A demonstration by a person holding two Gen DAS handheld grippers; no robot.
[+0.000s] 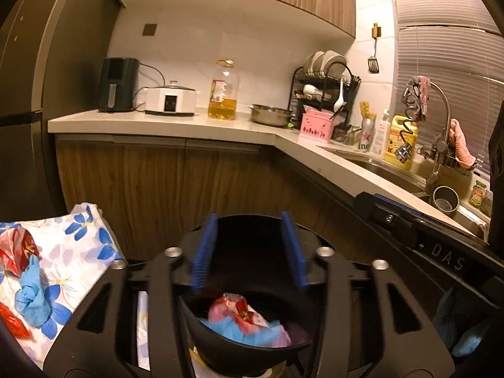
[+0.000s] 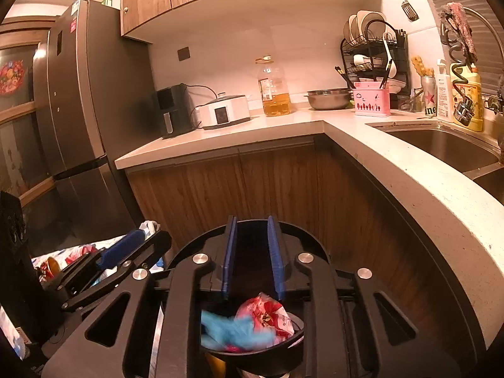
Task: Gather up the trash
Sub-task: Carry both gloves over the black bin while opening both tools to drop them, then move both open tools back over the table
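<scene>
My left gripper (image 1: 249, 220) hangs open over a black bin (image 1: 220, 351), with nothing between its blue pads. Inside the bin lie a crumpled red and pink wrapper (image 1: 242, 310) and a blue glove (image 1: 252, 335). On the floral cloth (image 1: 75, 245) to the left sit another red wrapper (image 1: 17, 249), a blue glove (image 1: 31, 296) and a red scrap (image 1: 12, 324). My right gripper (image 2: 252, 220) stands open and empty over the same bin (image 2: 220, 351), above the wrapper (image 2: 264, 312) and glove (image 2: 230, 327). One of the left gripper's fingers (image 2: 124, 247) shows at the left of the right wrist view.
An L-shaped counter (image 2: 346, 129) runs behind and to the right, over wooden cabinet doors (image 2: 252, 182). It carries an air fryer (image 2: 170, 110), a cooker, an oil bottle (image 2: 274, 88), a steel bowl and a dish rack. The sink (image 2: 441, 145) is at the right, the fridge (image 2: 72, 110) at the left.
</scene>
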